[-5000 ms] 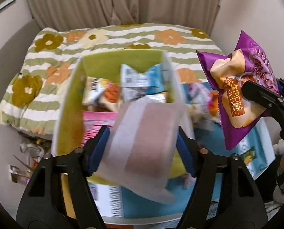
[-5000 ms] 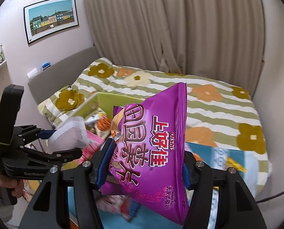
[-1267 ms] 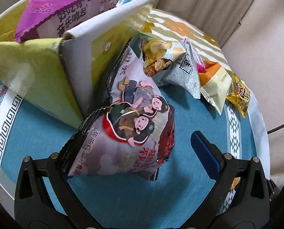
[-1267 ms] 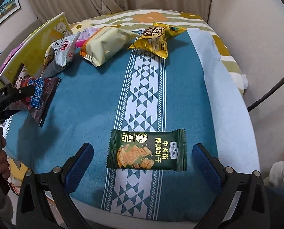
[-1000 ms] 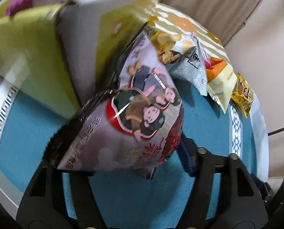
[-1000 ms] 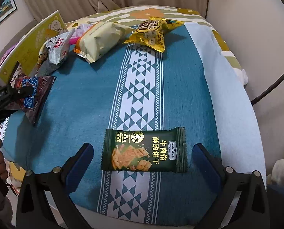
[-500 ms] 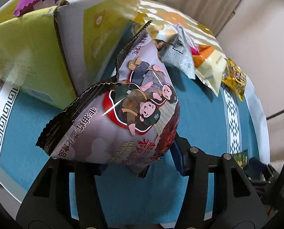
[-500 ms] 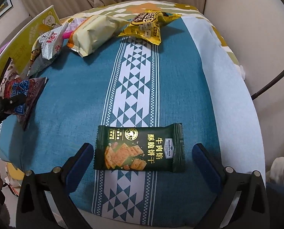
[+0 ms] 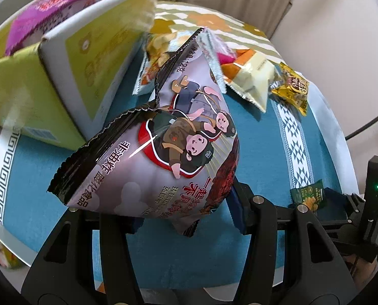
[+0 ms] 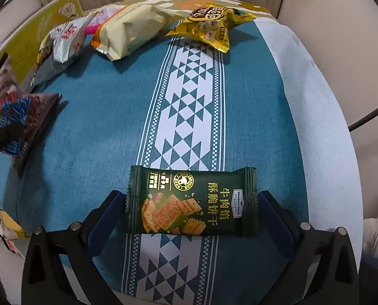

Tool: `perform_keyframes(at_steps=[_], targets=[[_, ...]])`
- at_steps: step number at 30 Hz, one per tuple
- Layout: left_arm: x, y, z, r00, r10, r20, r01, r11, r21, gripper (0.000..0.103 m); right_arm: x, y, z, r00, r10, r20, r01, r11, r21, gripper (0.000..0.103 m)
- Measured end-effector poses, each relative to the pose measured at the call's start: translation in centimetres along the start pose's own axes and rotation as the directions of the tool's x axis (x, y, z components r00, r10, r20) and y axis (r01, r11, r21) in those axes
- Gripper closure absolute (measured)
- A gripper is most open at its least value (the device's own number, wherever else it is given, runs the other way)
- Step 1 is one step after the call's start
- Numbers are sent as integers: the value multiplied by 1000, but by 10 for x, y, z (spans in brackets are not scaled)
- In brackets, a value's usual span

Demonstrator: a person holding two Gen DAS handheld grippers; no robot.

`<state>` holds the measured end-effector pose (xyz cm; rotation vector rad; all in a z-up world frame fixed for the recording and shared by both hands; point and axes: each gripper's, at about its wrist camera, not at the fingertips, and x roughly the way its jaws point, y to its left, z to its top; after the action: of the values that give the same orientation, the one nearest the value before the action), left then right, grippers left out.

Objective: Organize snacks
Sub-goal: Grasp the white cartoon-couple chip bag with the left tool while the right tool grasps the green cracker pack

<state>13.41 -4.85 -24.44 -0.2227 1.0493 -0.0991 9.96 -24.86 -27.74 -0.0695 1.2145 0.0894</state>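
Note:
My left gripper (image 9: pixel 186 218) is shut on a grey-purple snack bag with cartoon figures (image 9: pixel 163 152) and holds it above the blue cloth, beside the green-and-white box (image 9: pixel 69 58). A purple bag (image 9: pixel 54 28) lies in that box. My right gripper (image 10: pixel 192 208) has closed in around a dark green cracker packet (image 10: pixel 191 203), its pads at the packet's two ends on the cloth. That packet also shows in the left wrist view (image 9: pixel 308 197). The held bag shows at the left of the right wrist view (image 10: pixel 13 119).
Loose snacks lie at the far side of the blue patterned cloth (image 10: pixel 92 117): a silver bag (image 10: pixel 61 43), a cream packet (image 10: pixel 133 30) and a yellow bag (image 10: pixel 209 25). The table's right edge (image 10: pixel 328 127) drops off near a wall.
My left gripper closed on the cartoon bag and lifted it off the cloth. My right gripper lowered to the green packet and narrowed from wide open to its two ends.

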Motion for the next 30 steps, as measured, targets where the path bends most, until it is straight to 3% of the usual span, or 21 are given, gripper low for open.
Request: perform_keyframes(at_steps=[3,6,8,9,12,13,30], targets=[[-3,-2,0,1000,-3,5,3,1000,10,53,0,-2,-1,1000,5,2,-5,1000,4,2],[-6,-3,0,1000,-6,9,6,1000,16,53,-6,-4,-4,1000,18,20,-19,1000,14,11],[-7,-3,0,1000,-8,10,8,1000,22,53,-11,-7,-5,999,32,38,-33,999,26,18],[-8,-3,-1,1000,-10,10,10,1000,24,53,-13,-8,-6,999,28,43,-30,999,27,27],[-7,-5,-1,1000,-18,5,18,999,28,53,-15,-9,-7,998,39,52,-40,999,19,34],[-7,-5,-1,1000,-21,4,21,999,30,53,-18,-7,-8,997,48,57,-49,999,11,42],[-32,-14,8,998,-55,36,53,996,74,53,-40,-12,5,990,57,125,-60,998,18,49]])
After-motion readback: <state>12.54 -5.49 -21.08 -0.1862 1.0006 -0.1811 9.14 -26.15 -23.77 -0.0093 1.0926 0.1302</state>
